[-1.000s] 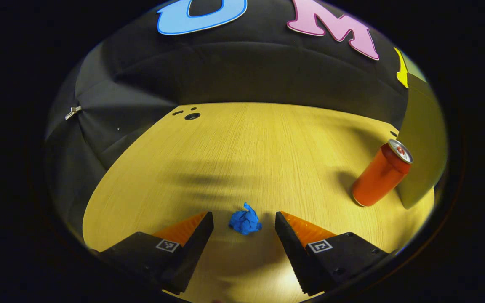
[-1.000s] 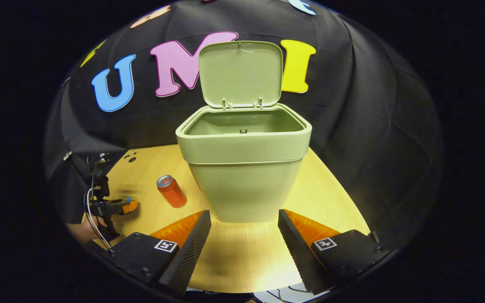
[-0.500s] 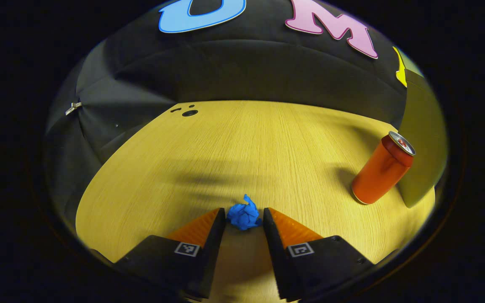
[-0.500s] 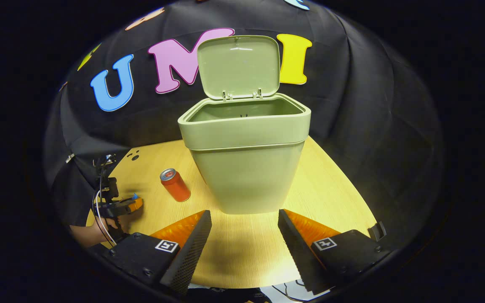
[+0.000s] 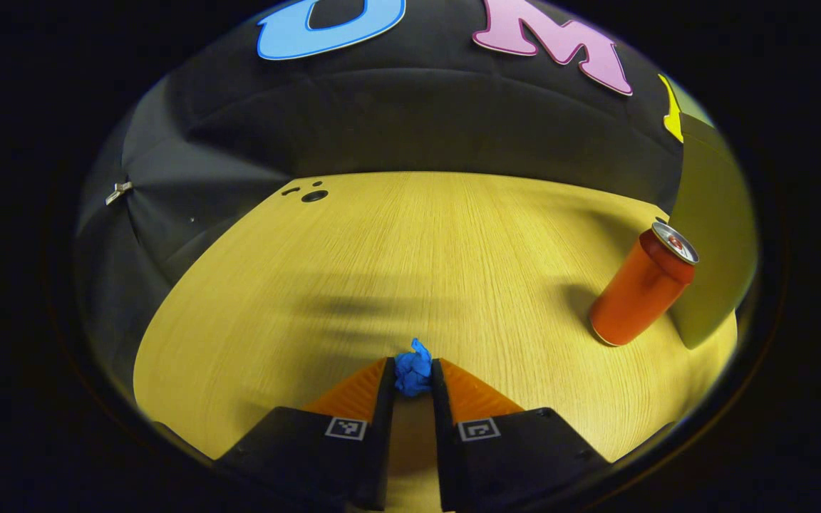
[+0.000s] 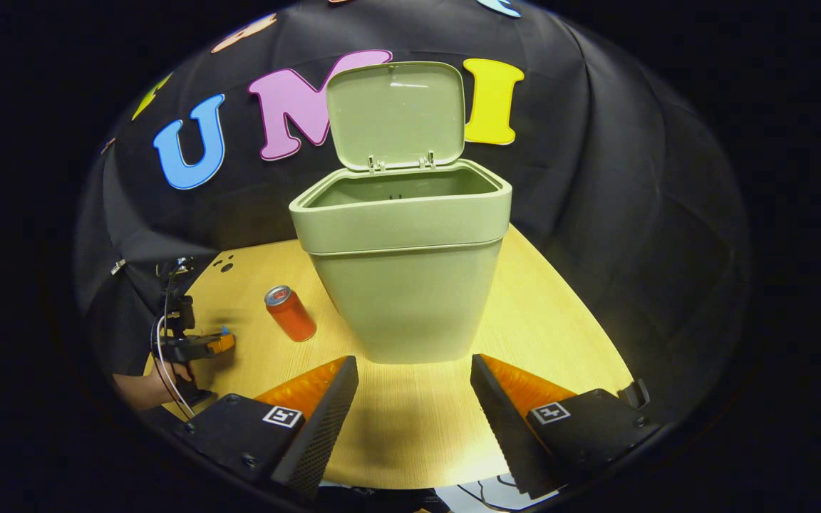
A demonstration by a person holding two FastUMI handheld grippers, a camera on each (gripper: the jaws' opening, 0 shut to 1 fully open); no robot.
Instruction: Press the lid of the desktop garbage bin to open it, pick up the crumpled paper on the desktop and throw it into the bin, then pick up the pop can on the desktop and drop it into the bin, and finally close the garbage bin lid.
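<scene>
While left gripper (image 5: 412, 373) pinches crumpled paper (image 5: 412, 372), right gripper (image 6: 414, 374) spread; can (image 5: 640, 284) label unreadable.

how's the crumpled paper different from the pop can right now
The crumpled paper is blue, small and irregular; the pop can is orange, taller and cylindrical. The paper is pinched between the left gripper fingers; the can stands free and upright beside the bin. Both are still on the wooden desktop, outside the open bin.

Wooden table (image 5: 410, 242) with holes (image 5: 314, 195) near its corner.
</scene>
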